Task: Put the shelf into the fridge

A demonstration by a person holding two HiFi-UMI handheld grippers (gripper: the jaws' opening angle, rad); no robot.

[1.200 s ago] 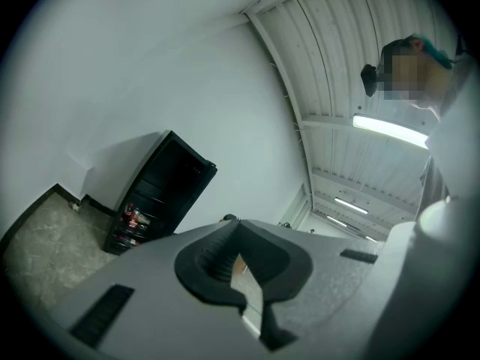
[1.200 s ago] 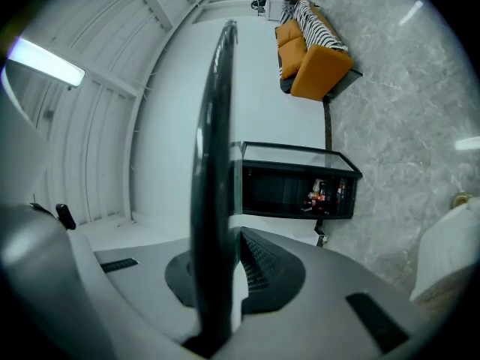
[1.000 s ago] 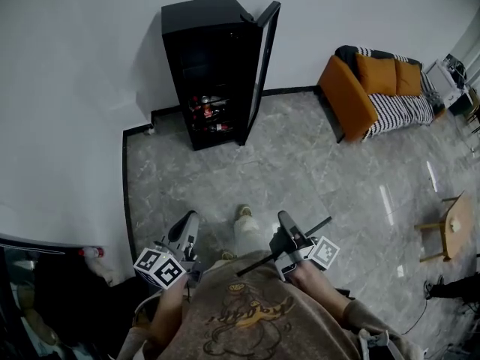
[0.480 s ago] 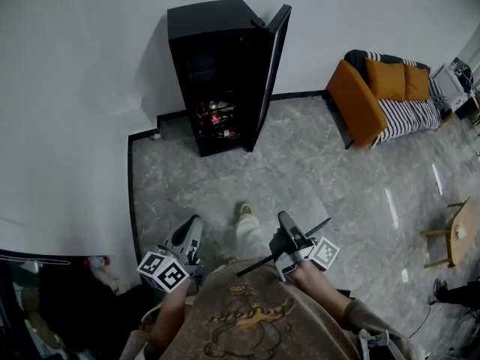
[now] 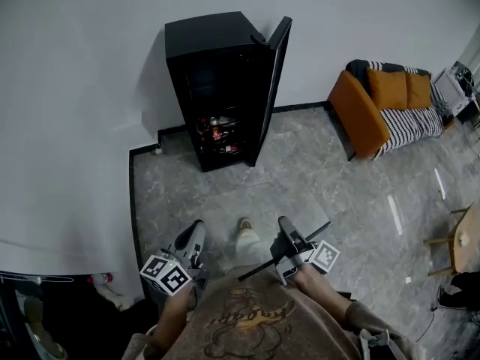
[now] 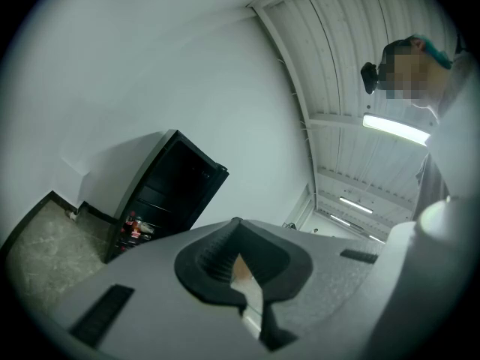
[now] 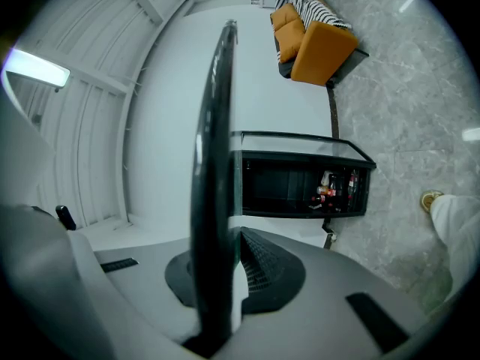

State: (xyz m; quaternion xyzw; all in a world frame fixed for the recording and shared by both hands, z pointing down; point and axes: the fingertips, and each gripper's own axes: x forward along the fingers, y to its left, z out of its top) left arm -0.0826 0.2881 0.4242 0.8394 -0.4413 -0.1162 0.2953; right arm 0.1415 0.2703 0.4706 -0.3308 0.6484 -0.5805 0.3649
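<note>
A black fridge (image 5: 217, 88) stands against the white wall with its door (image 5: 271, 81) swung open to the right. Cans and bottles (image 5: 217, 133) fill its lower part. My right gripper (image 5: 287, 235) is shut on the shelf (image 5: 319, 226), a thin clear pane with a dark edge, held low in front of the person's body. In the right gripper view the shelf (image 7: 214, 163) runs edge-on up from the jaws (image 7: 225, 276), with the fridge (image 7: 300, 182) beyond. My left gripper (image 5: 195, 231) is shut and holds nothing; its view shows the fridge (image 6: 161, 190) far off.
An orange sofa (image 5: 382, 103) with a striped throw stands along the right wall. A small wooden table (image 5: 457, 238) is at the right edge. A bottle (image 5: 101, 280) lies on the floor at the left. Grey marble floor (image 5: 300, 171) stretches between the person's shoe (image 5: 244, 223) and the fridge.
The fridge has shifted lower in the head view as the person steps toward it. Both grippers keep their pose, and the shelf stays in the right one.
</note>
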